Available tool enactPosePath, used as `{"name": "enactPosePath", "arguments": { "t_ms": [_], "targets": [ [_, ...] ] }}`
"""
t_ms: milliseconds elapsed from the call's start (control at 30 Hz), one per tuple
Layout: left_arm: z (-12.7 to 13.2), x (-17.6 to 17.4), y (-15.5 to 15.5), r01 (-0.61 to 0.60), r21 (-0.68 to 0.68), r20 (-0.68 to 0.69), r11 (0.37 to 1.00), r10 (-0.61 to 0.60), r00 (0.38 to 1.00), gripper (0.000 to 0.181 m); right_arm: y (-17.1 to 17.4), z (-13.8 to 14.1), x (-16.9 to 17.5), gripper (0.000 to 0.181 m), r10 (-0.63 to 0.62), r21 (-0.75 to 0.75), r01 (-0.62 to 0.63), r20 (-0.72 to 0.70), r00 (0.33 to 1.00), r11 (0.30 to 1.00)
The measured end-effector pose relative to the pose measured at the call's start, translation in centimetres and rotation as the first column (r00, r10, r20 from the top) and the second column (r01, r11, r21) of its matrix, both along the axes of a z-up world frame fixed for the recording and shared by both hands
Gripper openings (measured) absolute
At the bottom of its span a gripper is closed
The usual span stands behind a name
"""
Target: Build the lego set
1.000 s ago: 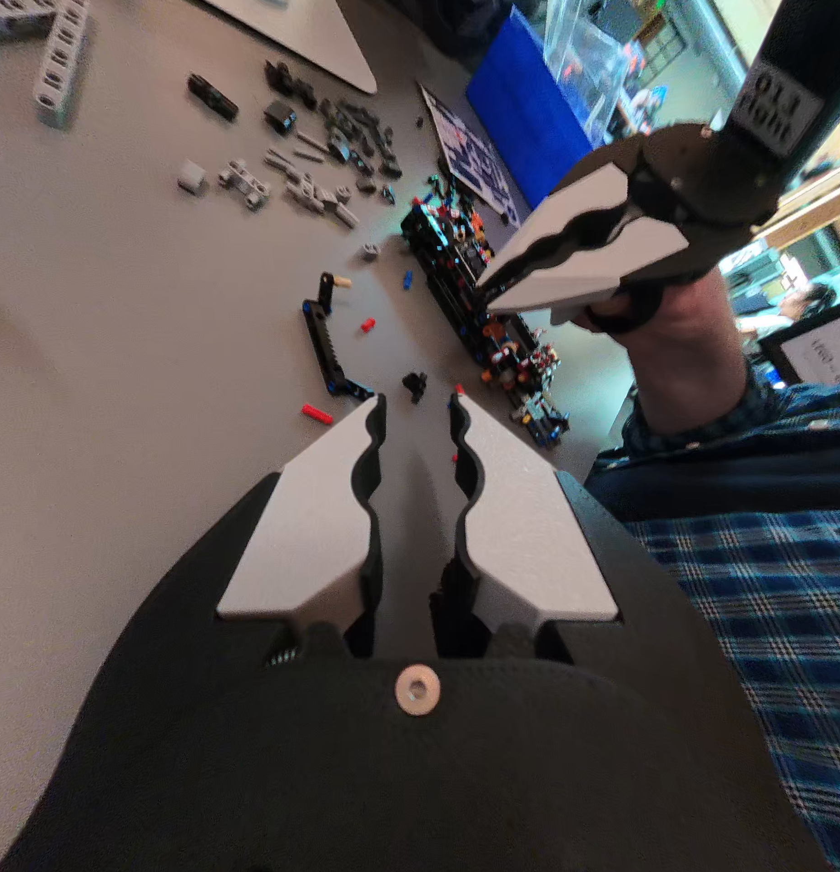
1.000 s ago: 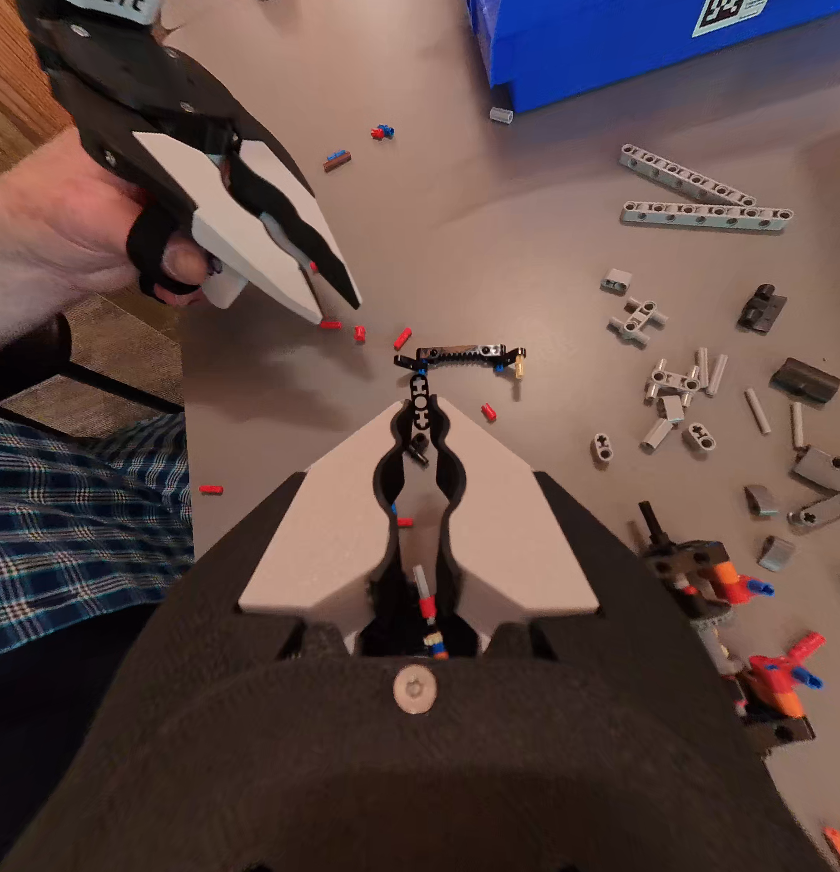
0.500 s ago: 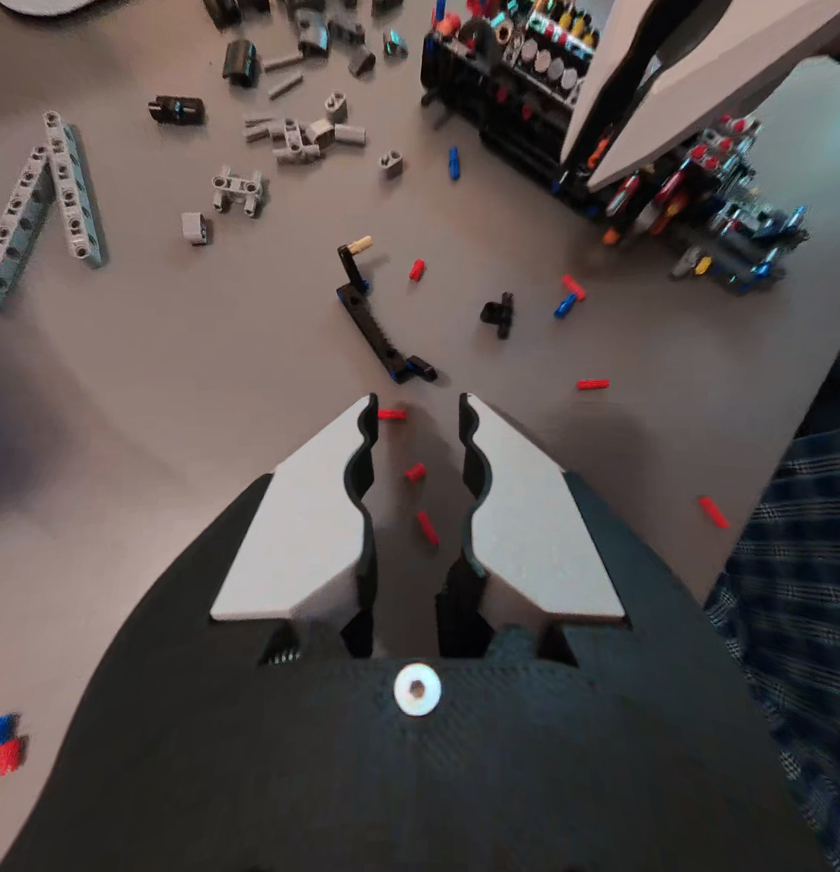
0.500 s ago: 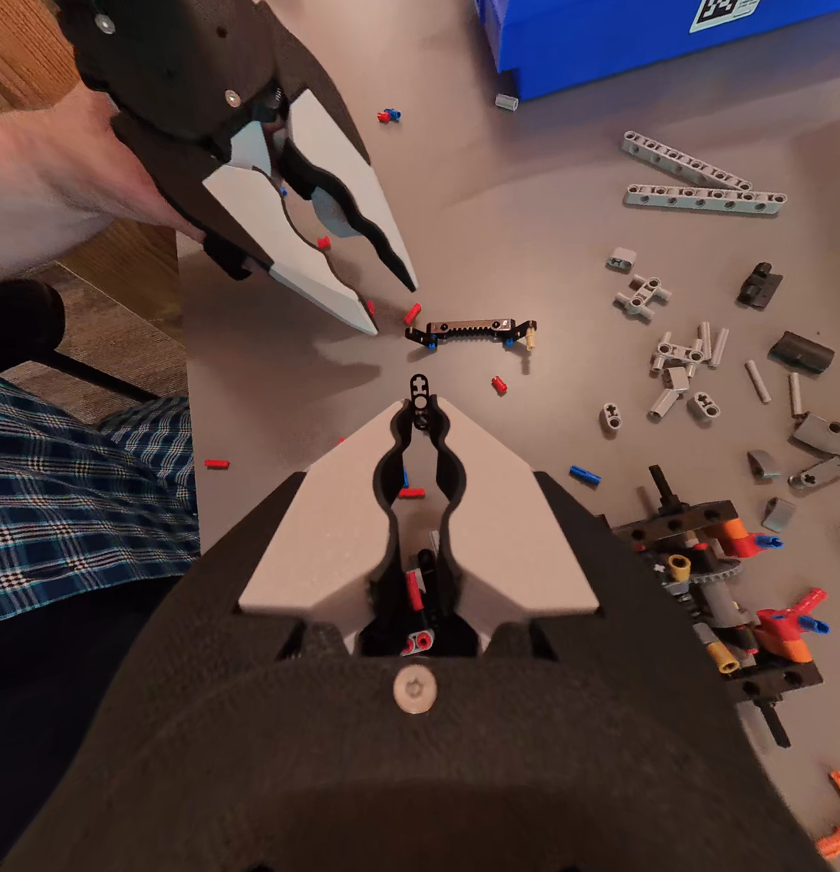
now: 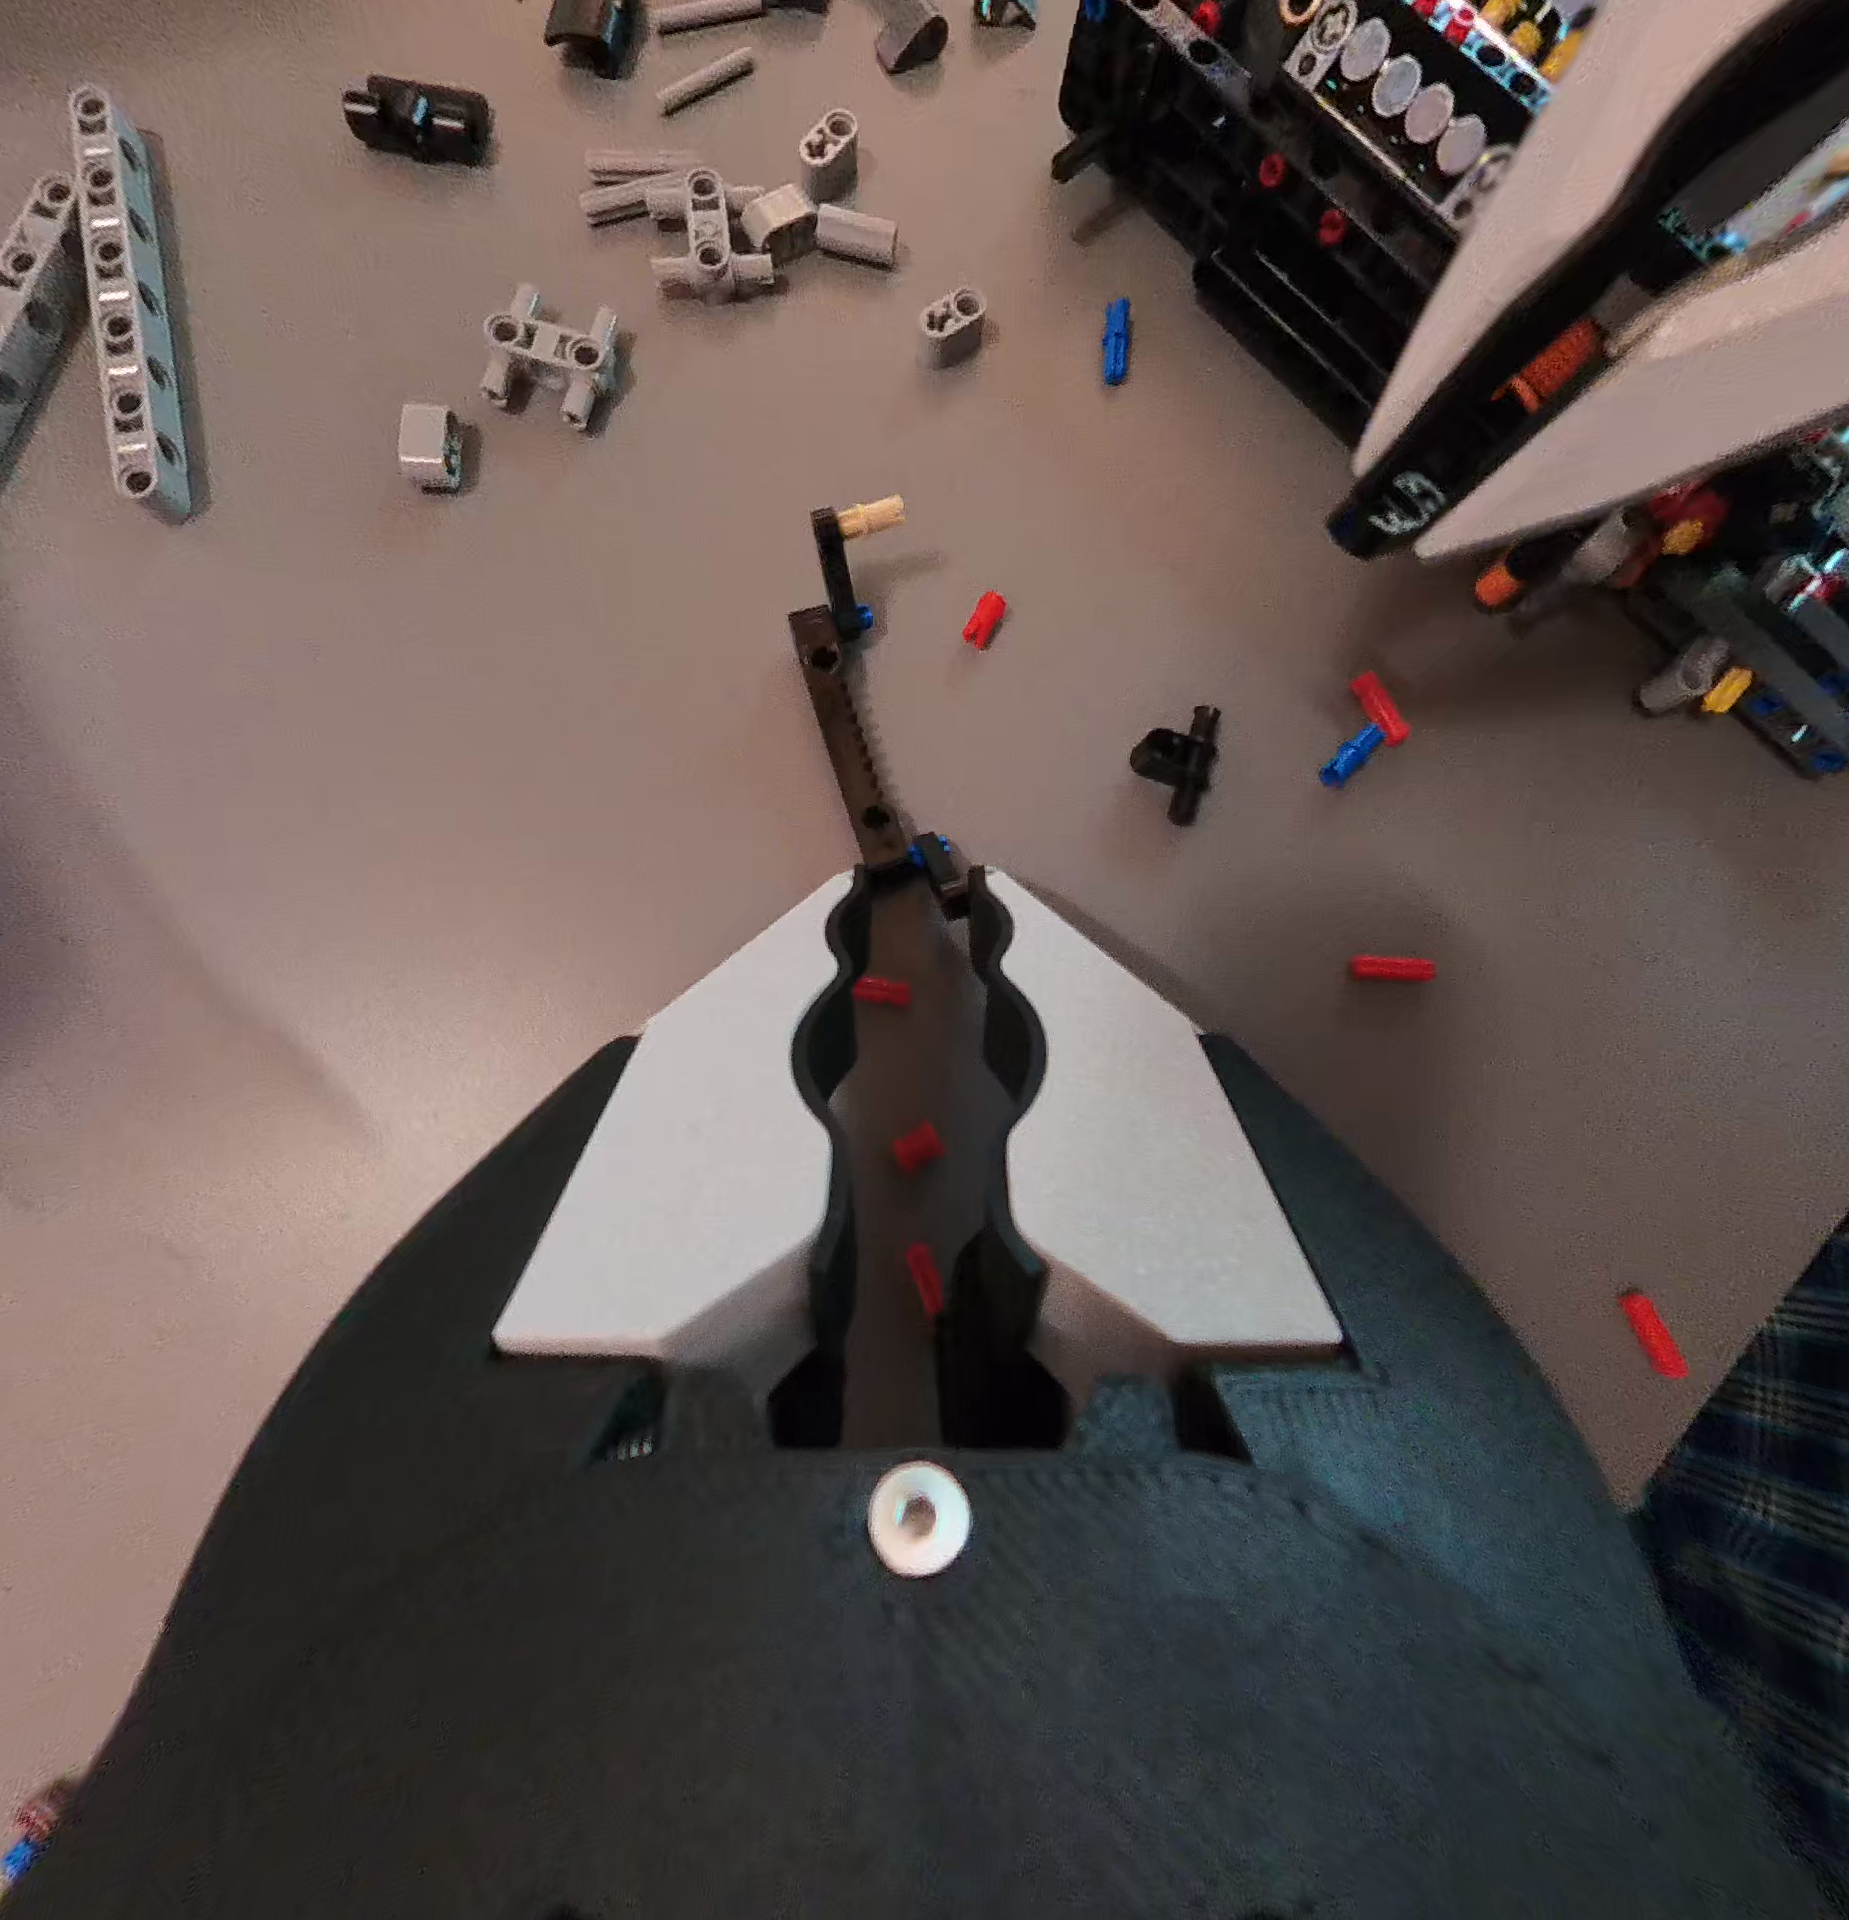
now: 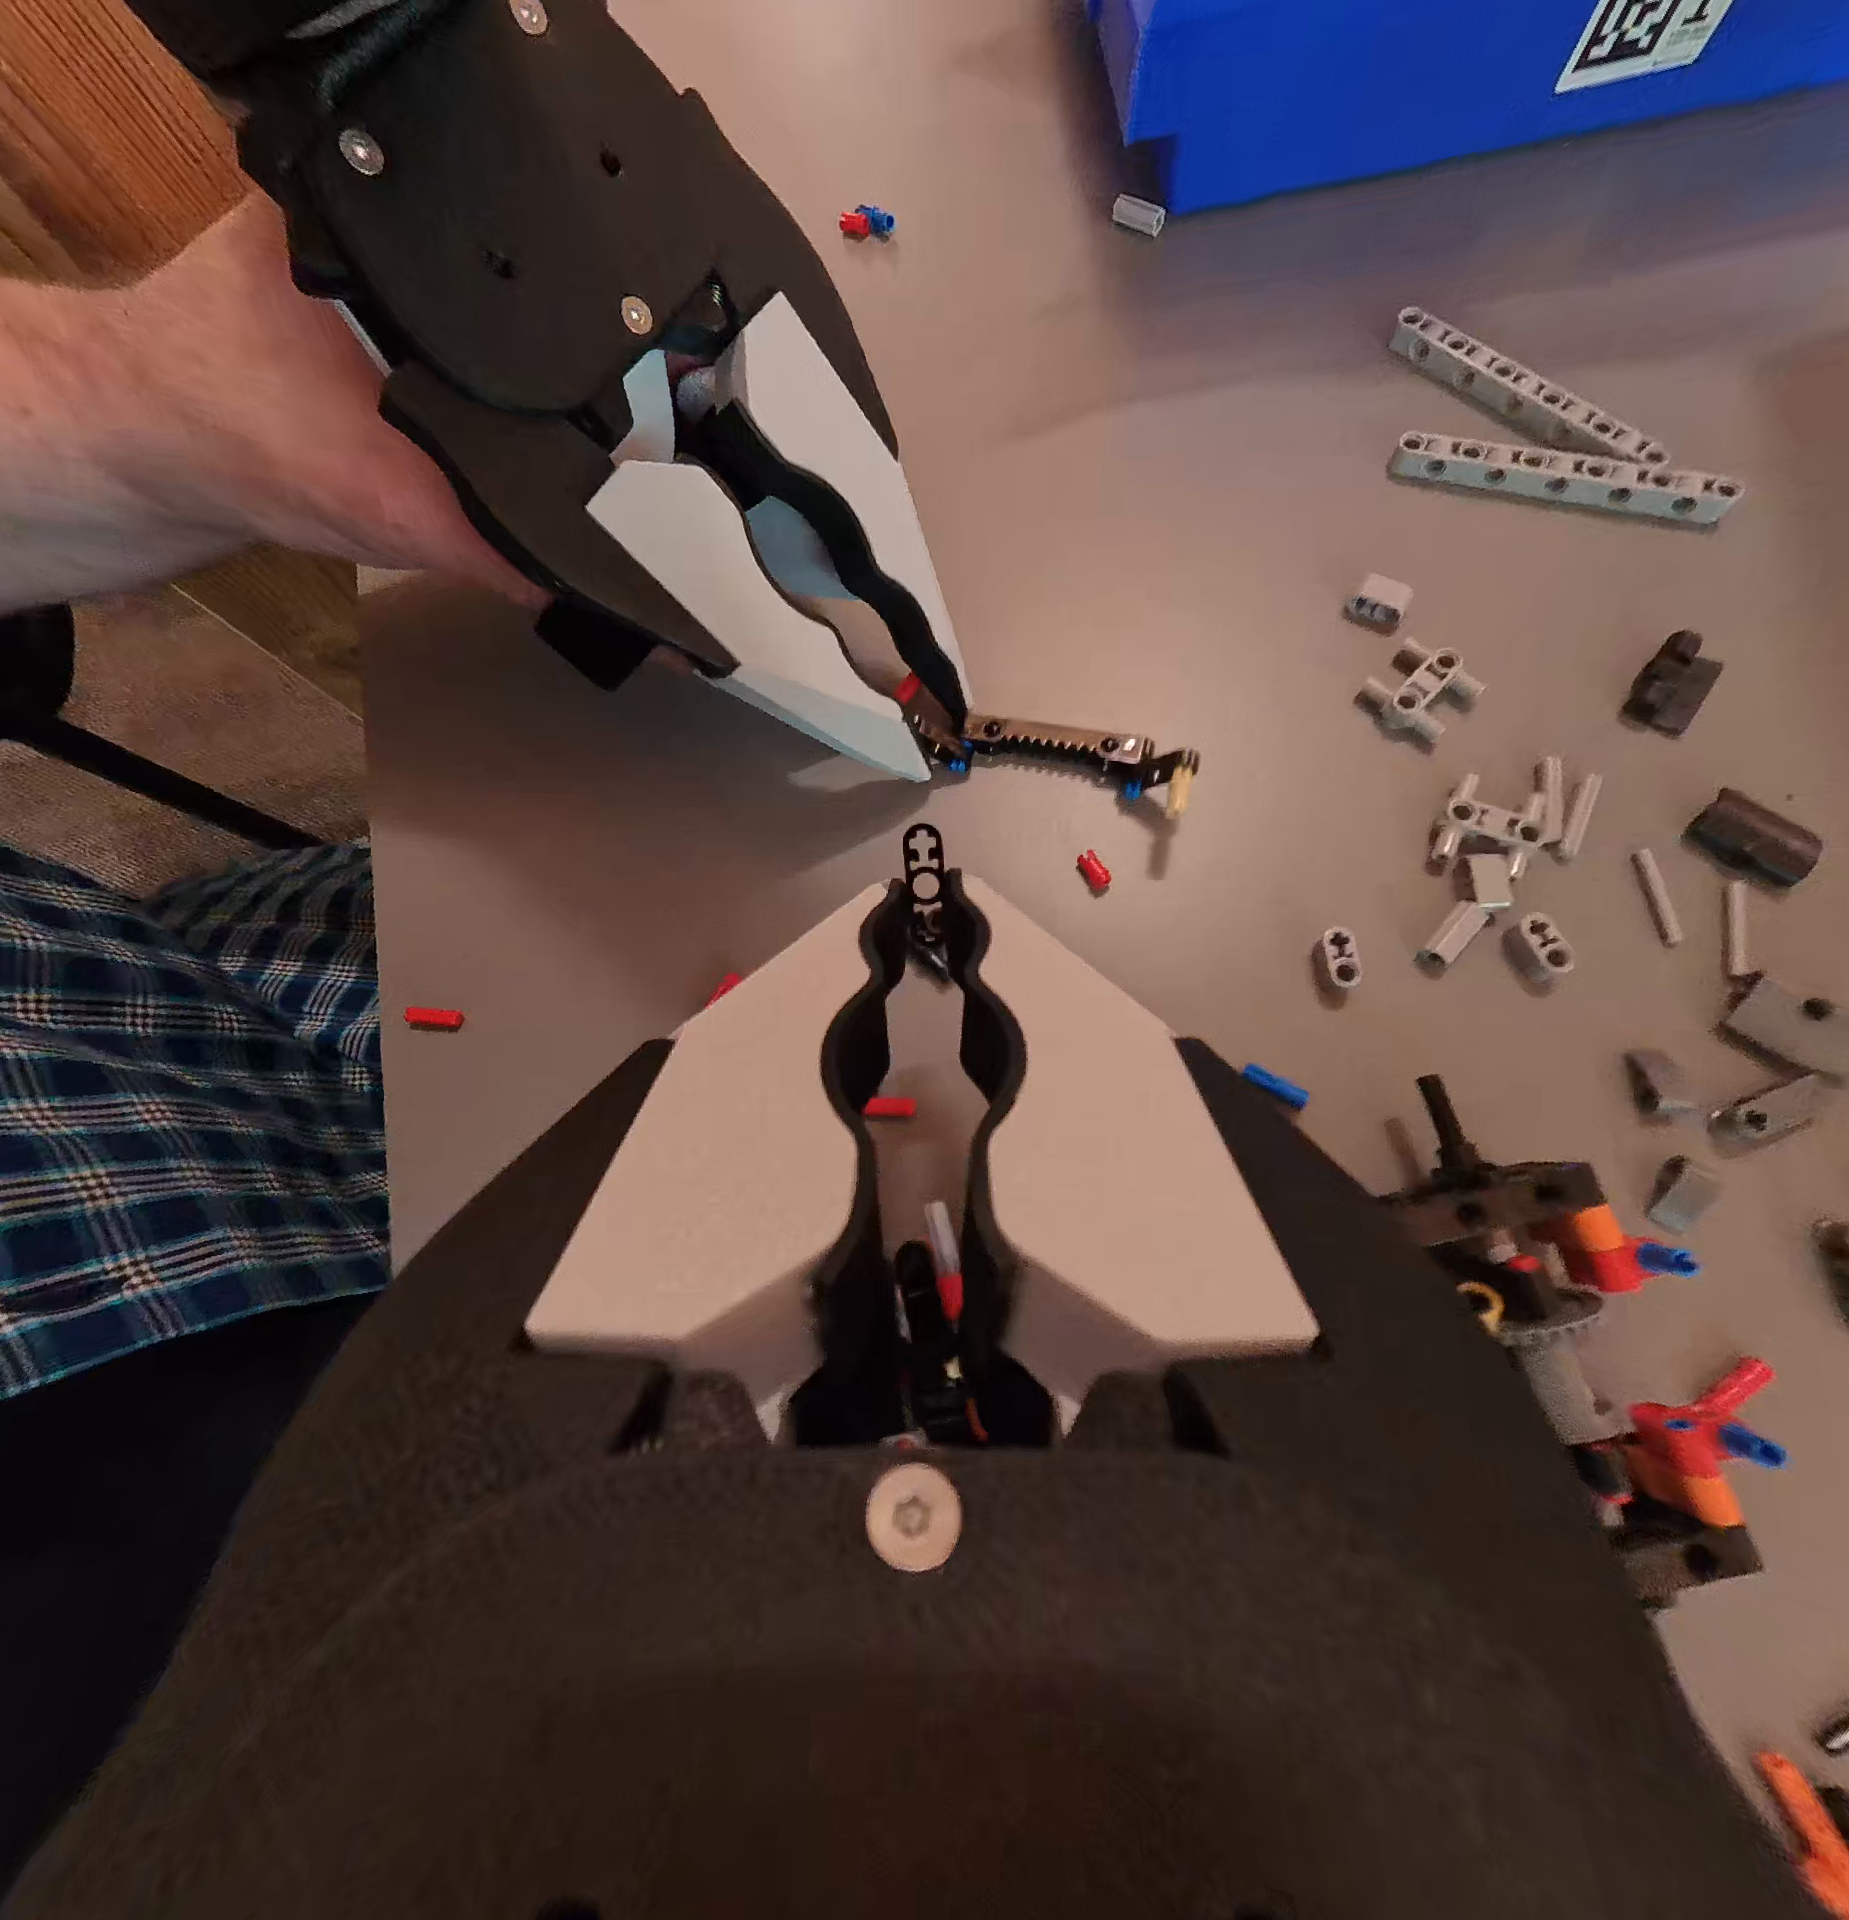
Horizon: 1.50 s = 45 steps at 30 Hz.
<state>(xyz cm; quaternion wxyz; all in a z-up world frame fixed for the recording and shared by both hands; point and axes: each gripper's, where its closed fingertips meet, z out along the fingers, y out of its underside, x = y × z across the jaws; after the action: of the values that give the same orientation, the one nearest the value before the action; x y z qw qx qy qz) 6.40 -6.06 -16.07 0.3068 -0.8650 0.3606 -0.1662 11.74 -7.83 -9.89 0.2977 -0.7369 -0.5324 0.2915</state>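
Toothed black rack nipped by left tongs; right tongs pinch a thin black link.

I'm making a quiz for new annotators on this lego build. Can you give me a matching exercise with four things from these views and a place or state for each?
Things:
1. black toothed rack piece
2. small black link
3. two long grey beams
4. blue bin

Places or states:
A. gripped at the right gripper's tips
B. far edge of the table
C. lying together, untouched, at the right
D. one end pinched by the left gripper

Pairs: 1-D, 2-A, 3-C, 4-B
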Motion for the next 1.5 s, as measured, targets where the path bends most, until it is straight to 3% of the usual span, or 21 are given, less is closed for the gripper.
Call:
{"name": "enactPosePath", "arguments": {
  "t_ms": [167,333,533,733,933,1067,1500],
  "targets": [
    [0.1,-0.2,-0.1,0.133,0.012,-0.055,0.991,-0.132,0.990,0.015,0.6,-0.6,-0.5,0.004,0.099,0.051,-0.106,0.136,0.986,0.993],
    [0.1,-0.8,-0.2,0.239,0.008,-0.081,0.971,-0.238,0.968,0.015,0.3,-3.4,-1.5,0.004,0.234,0.026,-0.256,0.322,0.917,0.966],
    [-0.1,-1.0,-0.2,0.315,0.005,-0.090,0.949,-0.314,0.945,0.009,0.2,-6.0,-3.4,0.008,0.292,-0.023,-0.306,0.376,0.879,0.952],
    [-0.1,-1.0,-0.2,0.352,0.018,-0.076,0.936,-0.350,0.934,0.008,0.7,-4.9,-4.0,0.023,0.311,-0.006,-0.332,0.368,0.876,0.943],
    [-0.1,-1.0,-0.1,0.359,0.033,-0.066,0.933,-0.356,0.932,0.004,2.6,-4.5,-5.5,0.018,0.306,0.064,-0.355,0.378,0.874,0.933],
    [0.0,-1.0,-0.1,0.353,0.041,-0.058,0.935,-0.351,0.935,0.004,2.8,-6.2,-5.7,0.018,0.363,0.036,-0.415,0.417,0.833,0.909],
    [-0.1,-0.9,0.2,0.345,0.041,-0.042,0.938,-0.344,0.938,0.003,2.5,-6.3,-6.2,0.007,0.424,-0.023,-0.446,0.358,0.832,0.895]
  ]
}}
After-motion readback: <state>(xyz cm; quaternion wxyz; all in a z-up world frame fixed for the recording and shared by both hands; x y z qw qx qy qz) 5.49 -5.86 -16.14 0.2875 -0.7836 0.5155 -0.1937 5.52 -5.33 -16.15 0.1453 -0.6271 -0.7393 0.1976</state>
